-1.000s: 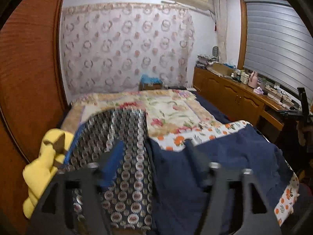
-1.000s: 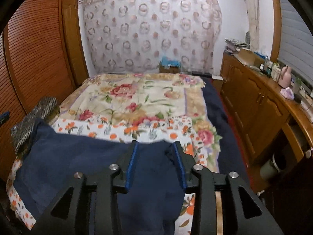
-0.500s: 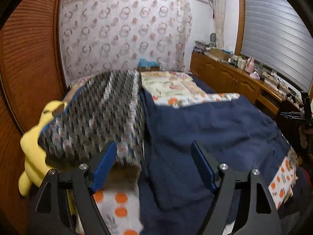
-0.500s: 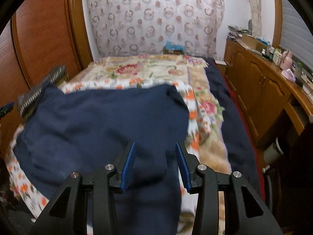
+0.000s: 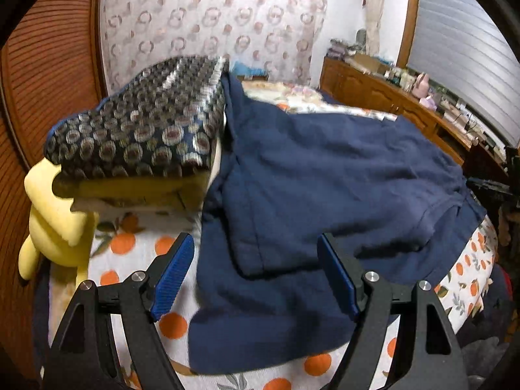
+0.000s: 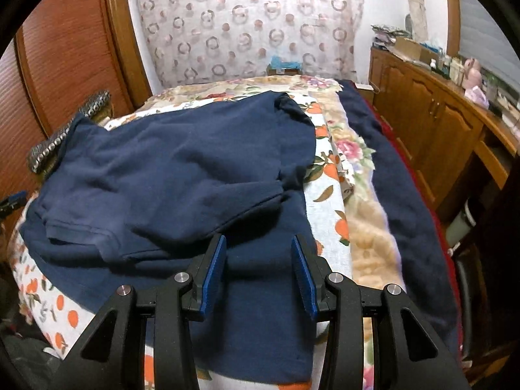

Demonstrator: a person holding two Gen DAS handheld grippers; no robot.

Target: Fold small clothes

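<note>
- Folding was partly done: the navy shirt [image 6: 182,162] lay on the orange-print bedspread [image 5: 130,247] with one layer doubled over another, a sleeve hem showing on top near my side.
- I judged further folds and smoothing remained; the outline was loose and uneven.
- A patterned cushion [image 5: 146,123] sat on a yellow stack, touching the shirt's far-left edge; a yellow plush [image 5: 48,214] sat beside that stack.
- My left gripper [image 5: 256,273] was spread wide and empty, hovering over the shirt's near-left edge; contact could not be told.
- My right gripper [image 6: 258,260] stood moderately parted, gripping nothing, above the shirt's near edge.
</note>
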